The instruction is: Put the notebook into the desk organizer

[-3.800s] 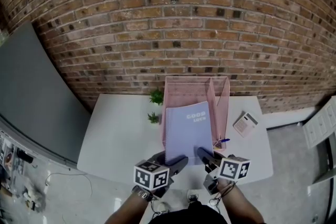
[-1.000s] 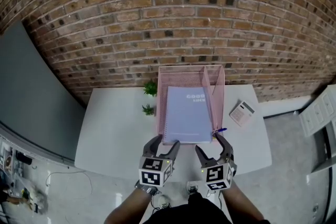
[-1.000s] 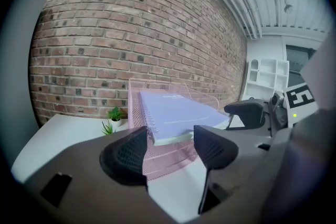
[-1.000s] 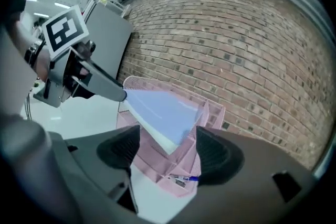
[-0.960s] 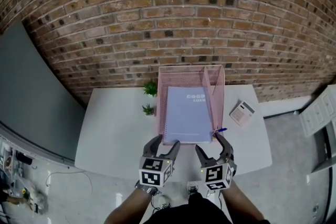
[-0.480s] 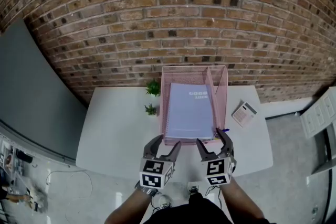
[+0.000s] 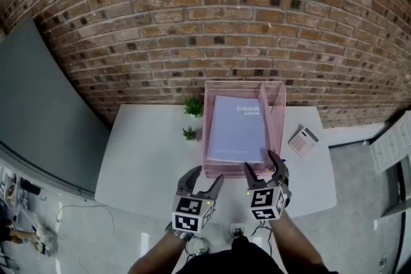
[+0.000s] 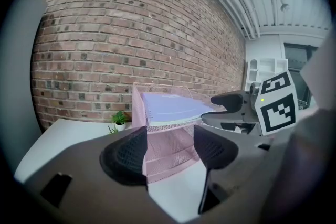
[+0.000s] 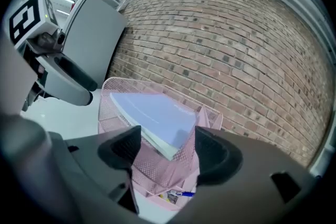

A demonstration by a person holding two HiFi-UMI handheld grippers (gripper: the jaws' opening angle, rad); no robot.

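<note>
A red-brown brick wall (image 7: 212,22) filled the background. In front of it stood a white rectangular table (image 7: 148,151) bearing a pink wire-mesh desk organizer (image 7: 275,106) with stacked tiers. A pale lavender spiral-bound notebook (image 7: 237,128) lay flat on the organizer's top tray, so the placing step looked done. The next move probably called only for drawing both tools back without catching the mesh, or for a gentle push if the near end, which seemed to overhang the front rim slightly, needed seating. The notebook's long axis ran away from the person toward the wall, cover up, with its printed title at the far end.

Just short of the organizer's front, the left gripper (image 7: 205,178) and the right gripper (image 7: 262,163) hovered with jaws spread and nothing between them. A small white calculator (image 7: 303,141) sat to the right on the table, two tiny green potted plants (image 7: 192,106) stood to the left, and a blue pen (image 9: 185,193) lay in a lower tier
</note>
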